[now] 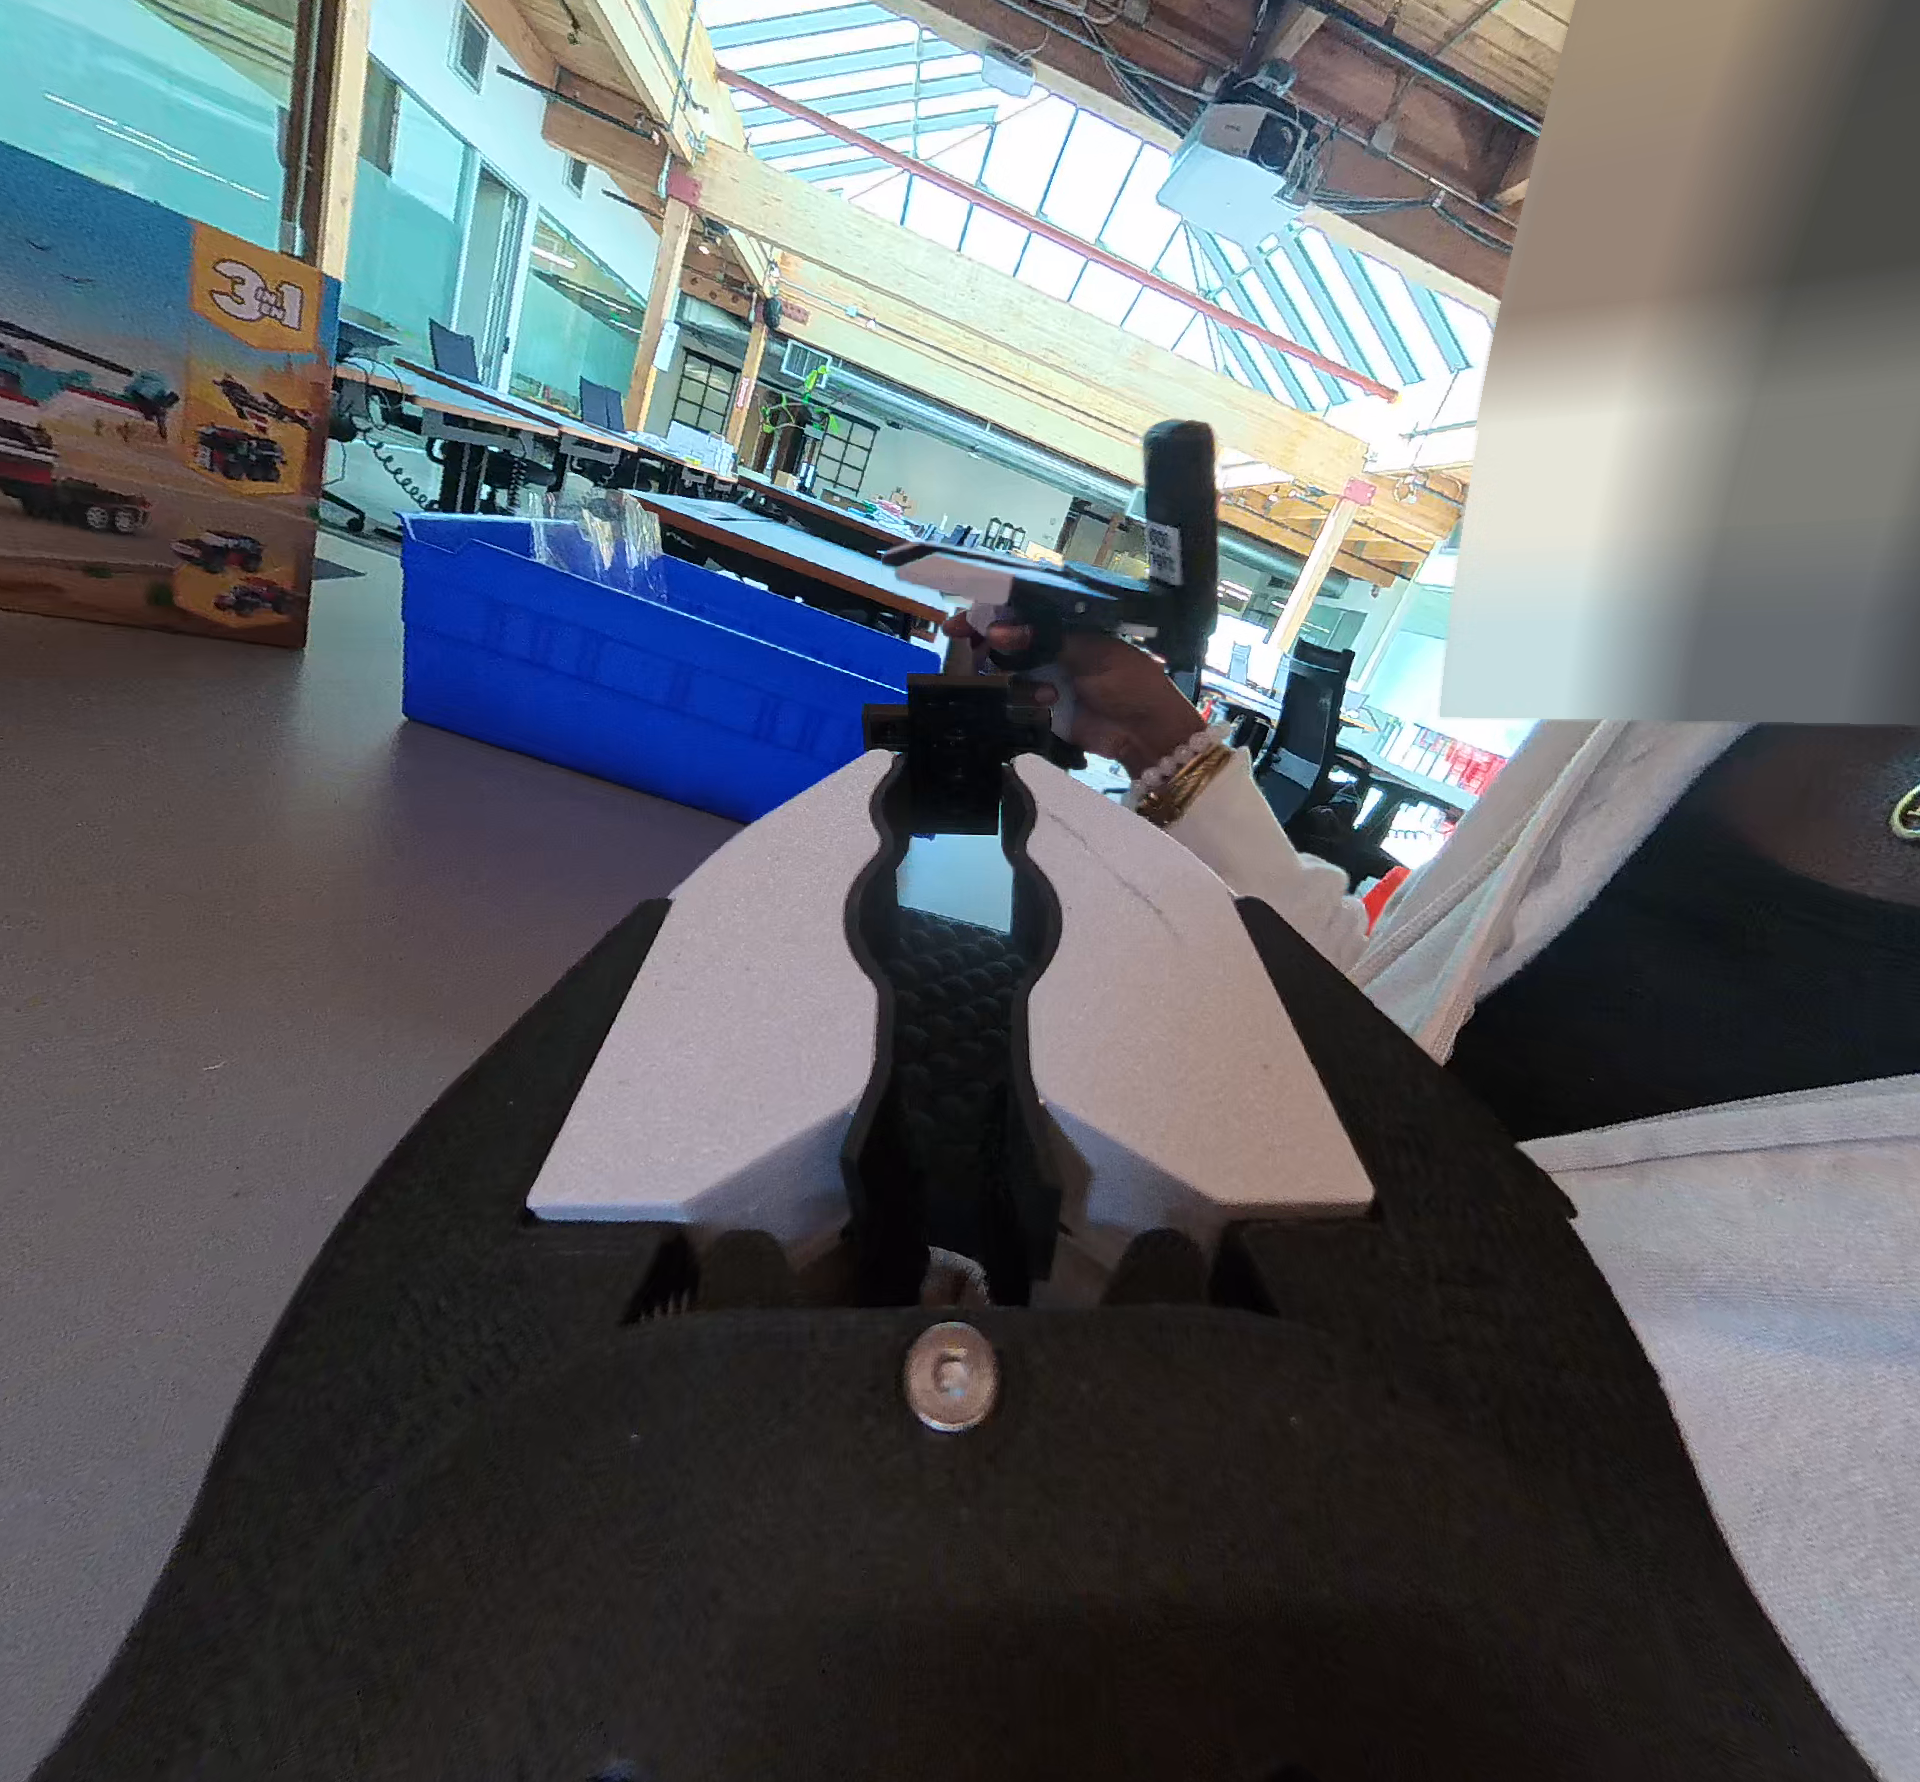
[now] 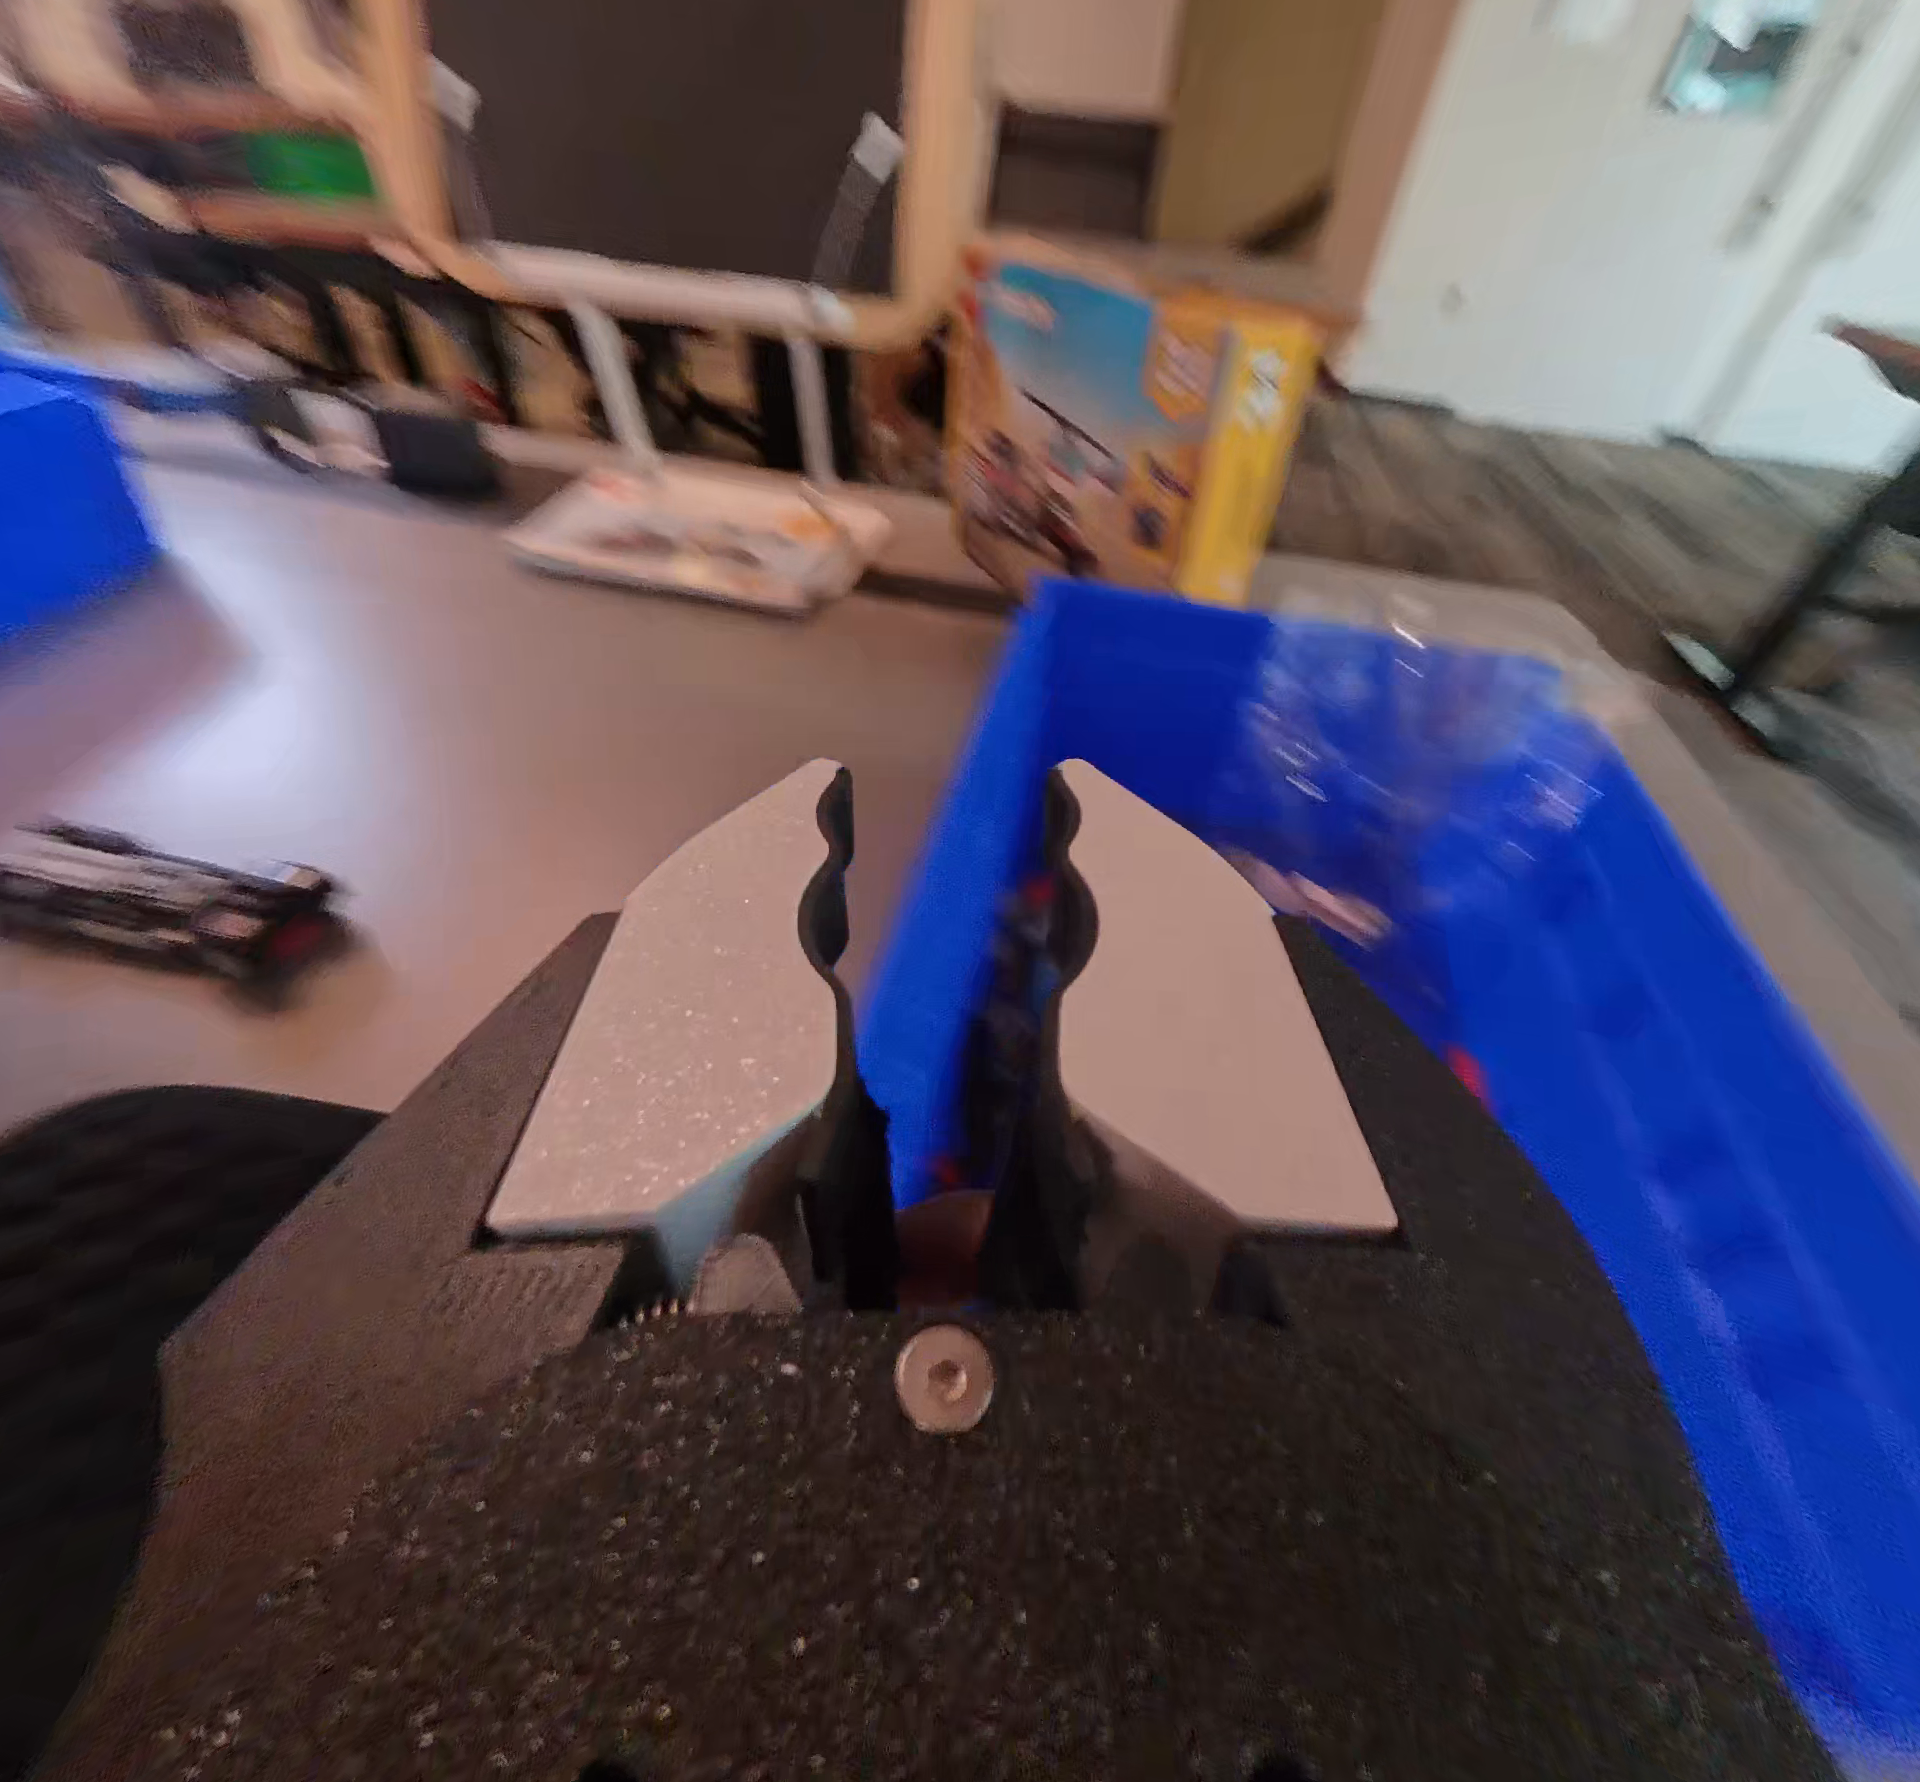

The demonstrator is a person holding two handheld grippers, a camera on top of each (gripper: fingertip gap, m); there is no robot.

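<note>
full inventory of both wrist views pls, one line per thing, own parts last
black brick assembly: 1, black, clamped at left gripper's fingertips
blue bin: 1, blue, on table, clear bags inside
blue bin, second: 1, blue, far left edge of right wrist view
toy box: 1, blue and yellow, upright behind bin
booklet: 1, white, flat on table
dark brick model: 1, black, on table left of right gripper
table: 1, grey
left gripper: shut on brick assembly
right gripper: open, nothing held, over bin edge
hand: holds right gripper
</note>
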